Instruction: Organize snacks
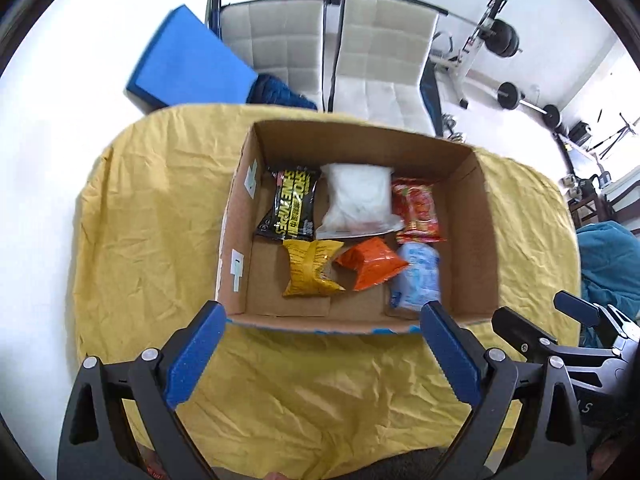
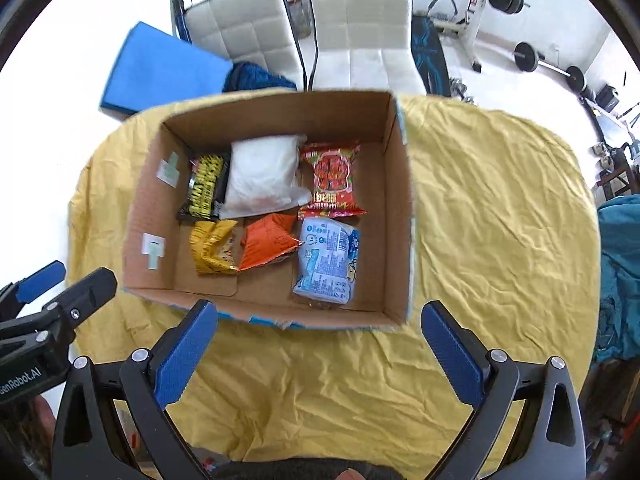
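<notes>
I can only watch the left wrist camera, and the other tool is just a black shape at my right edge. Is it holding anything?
Observer: No. Seen from its own camera, the right tool is open, with nothing between its blue pads.
Visitor: A finger hides one corner of the pale blue packet for me. Is all of it inside?
Observer: Yes. The pale blue packet lies flat in the box, right next to the red packet on the side nearer the tools.
Visitor: Does my tool show from over there?
Observer: Yes. The left tool shows at the left edge, with white lettering on its side ending in "Robot.AI".
</notes>
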